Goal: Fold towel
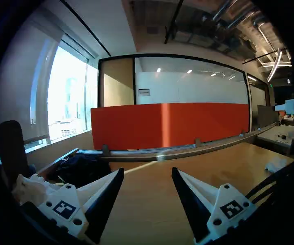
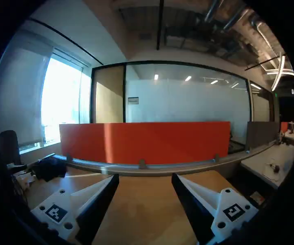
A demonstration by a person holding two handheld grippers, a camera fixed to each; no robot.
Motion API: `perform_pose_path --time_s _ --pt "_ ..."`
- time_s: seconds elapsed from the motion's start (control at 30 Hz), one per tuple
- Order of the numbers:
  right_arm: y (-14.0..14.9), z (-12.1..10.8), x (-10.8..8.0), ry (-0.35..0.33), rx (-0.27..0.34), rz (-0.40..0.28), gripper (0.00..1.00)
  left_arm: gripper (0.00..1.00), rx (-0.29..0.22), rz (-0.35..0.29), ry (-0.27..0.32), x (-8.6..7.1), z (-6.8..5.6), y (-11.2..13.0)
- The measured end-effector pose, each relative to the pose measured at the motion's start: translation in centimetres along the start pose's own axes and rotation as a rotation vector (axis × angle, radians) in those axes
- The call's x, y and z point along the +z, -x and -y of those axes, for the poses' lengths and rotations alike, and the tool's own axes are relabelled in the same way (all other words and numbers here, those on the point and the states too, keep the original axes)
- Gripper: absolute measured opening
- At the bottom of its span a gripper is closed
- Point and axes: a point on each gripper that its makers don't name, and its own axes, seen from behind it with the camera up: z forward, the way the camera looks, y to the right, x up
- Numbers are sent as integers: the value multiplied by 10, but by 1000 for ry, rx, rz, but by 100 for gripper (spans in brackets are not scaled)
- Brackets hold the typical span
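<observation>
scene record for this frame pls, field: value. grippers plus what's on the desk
left gripper: open, nothing between fingers, above wooden desk
right gripper: open, nothing held, above the desk
behind desk: orange partition
desk, left side: dark bundle; white crumpled item beside it, possibly the towel, cannot tell
task state: nothing grasped yet

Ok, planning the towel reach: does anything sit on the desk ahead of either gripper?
Nothing visible does: bare desk lies ahead of the left gripper and right gripper, both open, up to the orange divider. A white crumpled heap, maybe the towel, lies off to the left.
</observation>
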Motion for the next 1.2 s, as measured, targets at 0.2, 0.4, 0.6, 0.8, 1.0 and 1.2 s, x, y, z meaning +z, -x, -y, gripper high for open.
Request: perform_pose_path --time_s 0.2,0.4,0.6,0.8,1.0,1.2 --pt "5 3 6 6 13 -4 99 86 -8 -3 -22 2 8 29" --pt "20 10 9 -3 15 0 99 86 -14 -17 -31 -1 15 51" --pt "38 17 12 -7 -9 13 99 86 -1 -37 -40 -5 23 66" --pt "49 22 14 -9 -17 23 99 86 2 -43 -59 -10 35 81" --pt "58 27 15 -17 -24 34 99 86 -19 -49 -69 -14 43 90" --pt "61 28 16 -18 -31 39 99 86 -26 -60 -75 -17 48 93"
